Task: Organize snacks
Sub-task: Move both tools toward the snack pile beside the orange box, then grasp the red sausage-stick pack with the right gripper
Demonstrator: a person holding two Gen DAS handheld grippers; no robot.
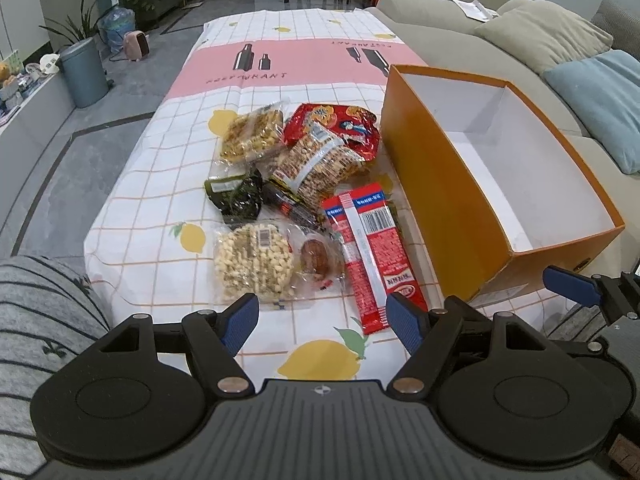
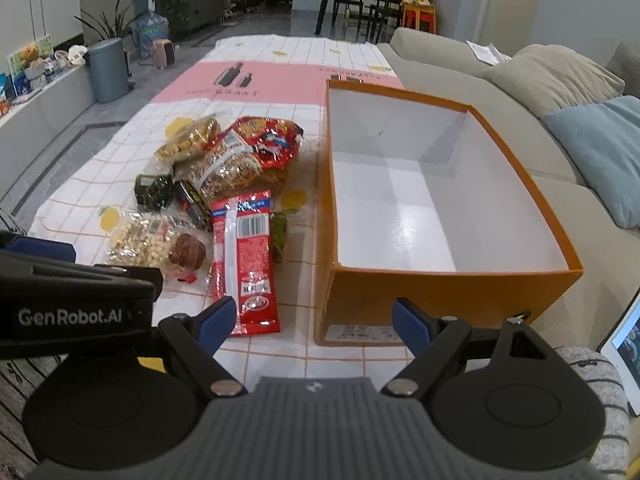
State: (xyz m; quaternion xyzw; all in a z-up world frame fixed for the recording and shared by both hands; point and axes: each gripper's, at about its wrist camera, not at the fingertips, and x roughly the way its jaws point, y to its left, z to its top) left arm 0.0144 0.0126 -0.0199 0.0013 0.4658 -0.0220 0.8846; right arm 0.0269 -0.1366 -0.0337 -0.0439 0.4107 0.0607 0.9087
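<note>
left gripper (image 1: 322, 320): jaws apart, empty
right gripper (image 2: 314, 322): jaws apart, empty
orange box (image 2: 440, 286): empty, beside snack pile (image 1: 296, 196)

Snacks (image 1: 296, 184) left of box (image 1: 436, 184)

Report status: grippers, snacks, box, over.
Left gripper open, right gripper open, both empty. Snack pile on tablecloth, left of orange box; box empty. Nothing blocking.

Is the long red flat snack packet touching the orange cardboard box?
Apart. In the right wrist view, a strip of checked tablecloth shows plainly between the long red flat snack packet and the wall of the orange cardboard box.
</note>
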